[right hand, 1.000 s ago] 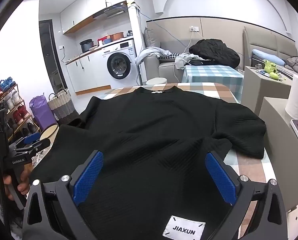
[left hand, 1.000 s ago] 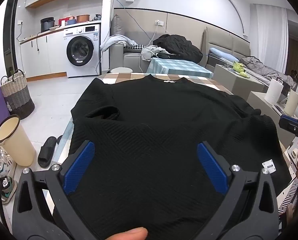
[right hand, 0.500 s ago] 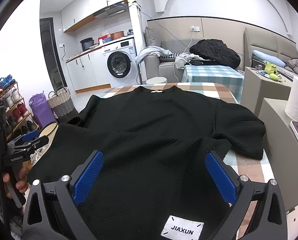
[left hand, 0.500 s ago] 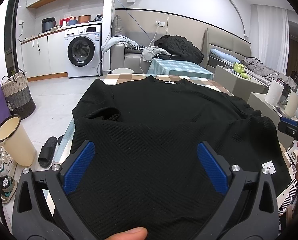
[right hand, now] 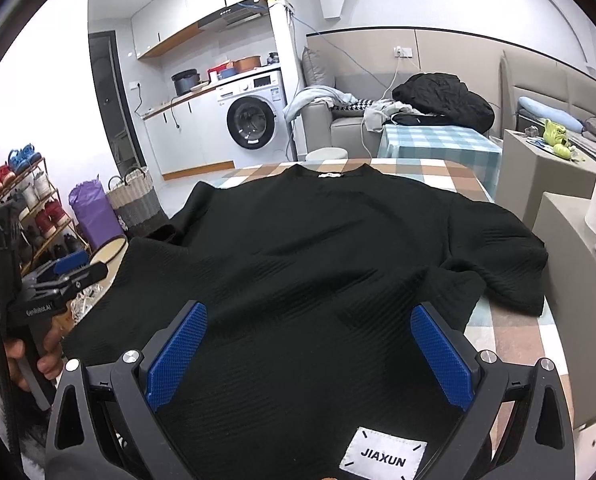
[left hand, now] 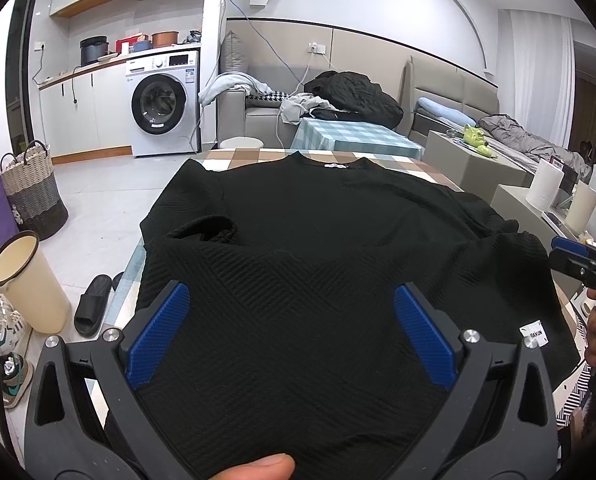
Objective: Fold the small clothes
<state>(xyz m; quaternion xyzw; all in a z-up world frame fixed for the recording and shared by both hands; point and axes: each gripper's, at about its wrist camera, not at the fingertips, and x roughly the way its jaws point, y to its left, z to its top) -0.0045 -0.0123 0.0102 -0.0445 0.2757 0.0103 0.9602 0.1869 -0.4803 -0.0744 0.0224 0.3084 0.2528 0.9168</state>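
Left wrist view: the left gripper [left hand: 290, 312] is hovering over the near hem of a black textured T-shirt [left hand: 317, 248], its blue-padded fingers [left hand: 158, 336] standing wide apart with nothing between them but the cloth lying below. The T-shirt is lying spread out on a checked tablecloth [left hand: 238, 158], neckline at the far end with a small white neck tag [left hand: 335, 165] showing; the left sleeve [left hand: 202, 232] is sitting rumpled and partly folded up on itself. A thumb tip [left hand: 258, 466] is showing at the bottom edge of this view. The right gripper [left hand: 577, 258] is appearing at the right edge, held in a hand [left hand: 595, 336], beside the shirt's right hem corner, where a white label [left hand: 533, 332] is sitting. Right wrist view: the right gripper [right hand: 309, 344] is likewise hanging over the hem with its fingers wide apart, gripping nothing; a white JIAXUN patch [right hand: 381, 458] is lying on the fabric just below them. The right sleeve [right hand: 501, 264] is lying flat toward the table edge. The left gripper [right hand: 64, 276] is showing at the left edge of this view, off the shirt's side. Background: a washing machine [right hand: 254, 120], a woven basket [right hand: 132, 200] and a shoe rack [right hand: 18, 208].
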